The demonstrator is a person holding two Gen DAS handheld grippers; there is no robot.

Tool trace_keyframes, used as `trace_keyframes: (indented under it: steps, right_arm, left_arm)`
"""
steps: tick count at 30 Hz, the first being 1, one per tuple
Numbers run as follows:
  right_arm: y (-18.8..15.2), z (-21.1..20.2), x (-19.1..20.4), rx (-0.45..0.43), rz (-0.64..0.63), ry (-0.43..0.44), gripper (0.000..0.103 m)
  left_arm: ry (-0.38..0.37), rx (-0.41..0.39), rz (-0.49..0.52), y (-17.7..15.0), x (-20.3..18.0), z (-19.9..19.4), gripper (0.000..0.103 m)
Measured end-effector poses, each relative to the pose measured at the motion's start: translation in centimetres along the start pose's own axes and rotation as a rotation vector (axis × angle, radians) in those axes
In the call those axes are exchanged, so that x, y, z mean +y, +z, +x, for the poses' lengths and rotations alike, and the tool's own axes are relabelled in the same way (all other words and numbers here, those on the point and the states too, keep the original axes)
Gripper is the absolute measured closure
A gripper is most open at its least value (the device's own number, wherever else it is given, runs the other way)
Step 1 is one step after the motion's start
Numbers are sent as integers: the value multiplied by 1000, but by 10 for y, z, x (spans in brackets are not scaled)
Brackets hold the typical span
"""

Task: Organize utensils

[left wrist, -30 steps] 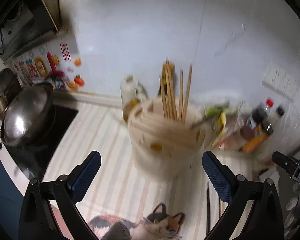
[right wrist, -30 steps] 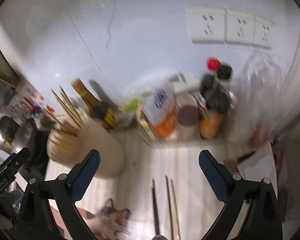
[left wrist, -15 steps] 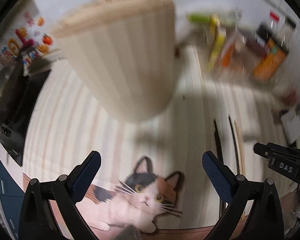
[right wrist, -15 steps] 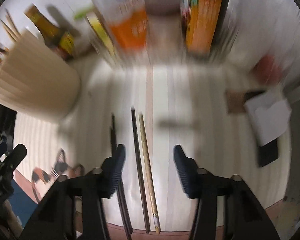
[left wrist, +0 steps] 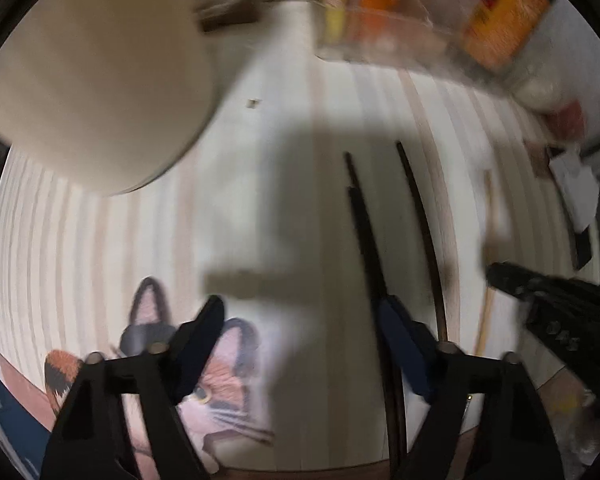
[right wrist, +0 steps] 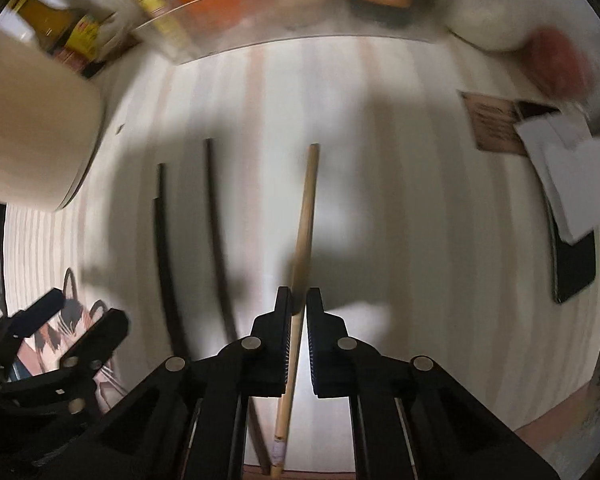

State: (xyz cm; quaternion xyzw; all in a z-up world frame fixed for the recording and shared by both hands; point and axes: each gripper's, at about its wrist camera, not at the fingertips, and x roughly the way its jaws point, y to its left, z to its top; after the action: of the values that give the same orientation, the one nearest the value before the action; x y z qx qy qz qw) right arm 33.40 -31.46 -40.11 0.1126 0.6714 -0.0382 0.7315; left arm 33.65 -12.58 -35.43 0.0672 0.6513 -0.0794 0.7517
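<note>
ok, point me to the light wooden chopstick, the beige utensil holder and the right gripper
light wooden chopstick (right wrist: 306, 200), right wrist view, bare shaft ahead of the gripper.
beige utensil holder (left wrist: 100, 80), left wrist view, side wall.
right gripper (right wrist: 299, 300), right wrist view, midway between fingertips, shut on the chopstick.

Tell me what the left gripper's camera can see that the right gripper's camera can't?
Only the left wrist view shows the cat's face printed on the mat, with nothing between the closing fingers of the left gripper.

Only the right wrist view shows the right gripper shut on the light wooden chopstick and the oil bottle at the back.

Both show the dark chopsticks lying on the striped mat, the beige utensil holder, the orange packets and the white paper at the side.
</note>
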Motion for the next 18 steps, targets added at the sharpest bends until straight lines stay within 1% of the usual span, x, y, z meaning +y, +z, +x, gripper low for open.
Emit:
trace_keyframes:
  steps: [2, 3, 5, 7, 12, 13, 14, 16, 17, 18]
  right_arm:
    - [-5, 0, -11, 2, 18, -8, 95]
    - [-6, 0, -14, 3, 24, -9, 95]
    - [-10, 0, -23, 4, 36, -24, 95]
    - [-16, 1, -31, 5, 53, -22, 95]
    - [-19, 0, -47, 7, 70, -23, 95]
    - [-18, -4, -48, 7, 77, -19, 95]
    - [-18, -4, -54, 7, 83, -12, 95]
    - [-21, -10, -67, -3, 106, 40, 95]
    - [-12, -15, -71, -12, 114, 61, 95]
    - [-14, -21, -69, -31, 113, 111, 95]
  left_arm:
    - [25, 8, 35, -1, -10, 8, 47]
    - [28, -19, 41, -2, -12, 5, 49]
    - [72, -2, 72, -4, -15, 10, 55]
    - [68, -8, 71, -9, -10, 9, 55]
    - [113, -4, 63, -17, 9, 7, 53]
    - [100, 10, 34, -17, 17, 8, 56]
    - [69, 19, 7, -18, 22, 7, 57]
    - [0, 37, -49, -19, 26, 6, 57]
    - [-37, 38, -70, -20, 27, 4, 55]
    - [-41, 33, -74, -19, 27, 2, 55]
